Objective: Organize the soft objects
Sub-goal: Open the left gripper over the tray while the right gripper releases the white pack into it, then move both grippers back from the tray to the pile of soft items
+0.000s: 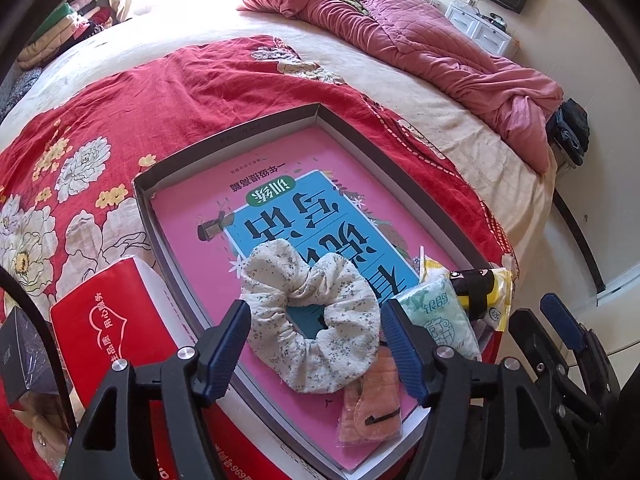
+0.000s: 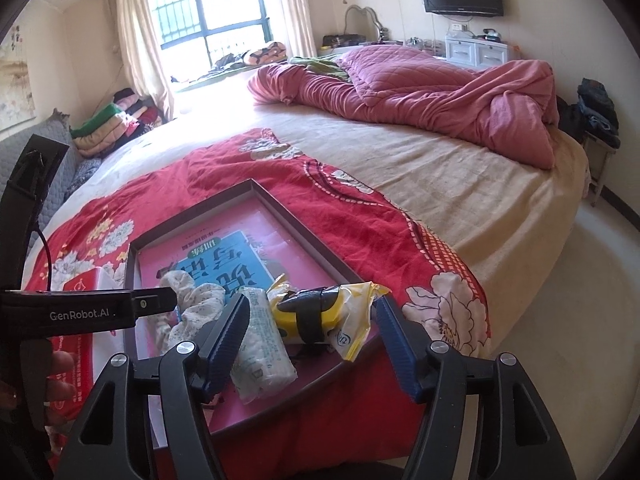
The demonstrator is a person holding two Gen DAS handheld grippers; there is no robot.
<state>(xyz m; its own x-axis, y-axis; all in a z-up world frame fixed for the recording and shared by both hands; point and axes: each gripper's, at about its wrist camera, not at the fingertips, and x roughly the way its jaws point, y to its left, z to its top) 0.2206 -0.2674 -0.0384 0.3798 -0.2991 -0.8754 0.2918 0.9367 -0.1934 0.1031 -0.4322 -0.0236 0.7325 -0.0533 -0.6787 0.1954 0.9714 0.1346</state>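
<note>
I see one tray point(image 1: 148, 196) on bed: one scrunchie point(image 1: 316, 320), one tissue pack point(image 1: 436, 316), one mask point(image 1: 372, 408). Both my hand-held grippers released: left hand-held gripper point(image 1: 316, 340), right hand-held gripper point(image 2: 312, 328).

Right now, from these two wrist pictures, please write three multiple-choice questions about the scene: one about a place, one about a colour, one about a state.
1. Where does the floral scrunchie lie?
A. in the shallow box, on the pink book
B. on the pink quilt
C. on the floor

2. What colour is the flowered cloth under the box?
A. green
B. red
C. grey

3. How do the left tongs stand?
A. shut on the scrunchie
B. shut on nothing
C. open, one finger on each side of the scrunchie

Answers:
1. A: the left wrist view shows it on the book cover inside the box walls.
2. B: red fabric with white flowers surrounds the box.
3. C: both blue fingers stand apart, with a gap visible between them and the scrunchie.
</note>
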